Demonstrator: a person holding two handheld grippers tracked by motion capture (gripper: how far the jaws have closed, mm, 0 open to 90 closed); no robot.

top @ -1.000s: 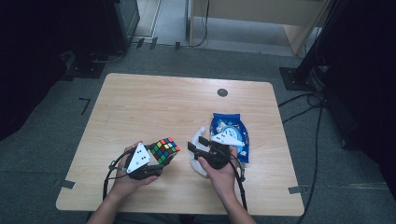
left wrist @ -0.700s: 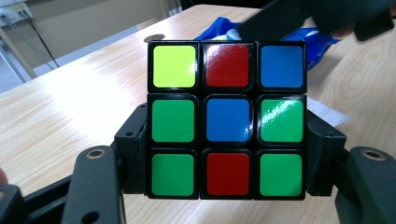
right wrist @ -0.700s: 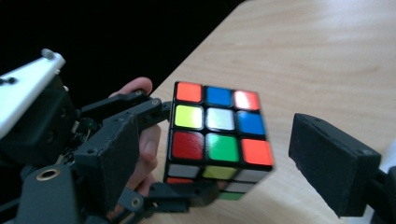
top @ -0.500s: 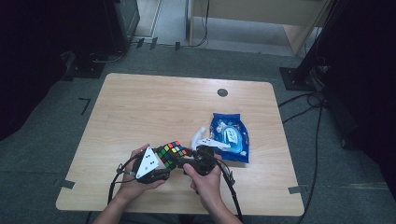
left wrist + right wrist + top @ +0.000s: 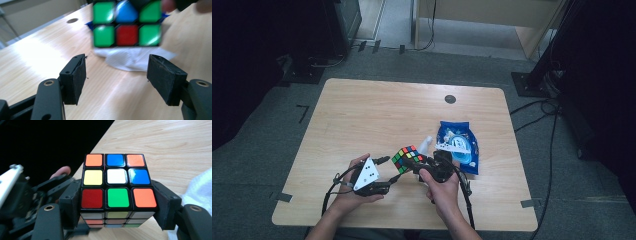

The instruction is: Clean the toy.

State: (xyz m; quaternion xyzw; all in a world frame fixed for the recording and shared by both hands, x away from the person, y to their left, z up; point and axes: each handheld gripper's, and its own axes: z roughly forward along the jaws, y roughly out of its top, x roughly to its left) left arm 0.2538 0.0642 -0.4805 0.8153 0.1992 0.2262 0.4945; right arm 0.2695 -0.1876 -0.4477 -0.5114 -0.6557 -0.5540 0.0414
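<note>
Table (image 5: pixel 362 115): light wood-grain top, rounded corners, smooth with a mild sheen; round dark grommet (image 5: pixel 450 99) near the far edge.
Room: grey carpeted floor (image 5: pixel 272 150), dim surroundings; black cables (image 5: pixel 539 112) trailing on the floor at the right; dark stand bases at the far left and far right.
Cube (image 5: pixel 117 187): colour-tiled puzzle cube, glossy square stickers on black plastic, three by three; raised above the near middle of the table, just left of the blue bag; top face orange, blue, orange / yellow, white, blue / red, green, orange.
Right gripper (image 5: pixel 117 205): black jaws with flat dark pads, pinching the cube's lower layer from both sides.
Left gripper (image 5: pixel 116 77): black jaws with worn pads, spread apart with nothing between them, having just been opening; pointed at the cube from just beside it, low over the table.
Blue bag (image 5: pixel 458 147): crinkled glossy plastic pouch, flat on the table right of the cube; contents cannot be told.
White sheet (image 5: pixel 130 58): thin crumpled paper or tissue, lying under the cube.
</note>
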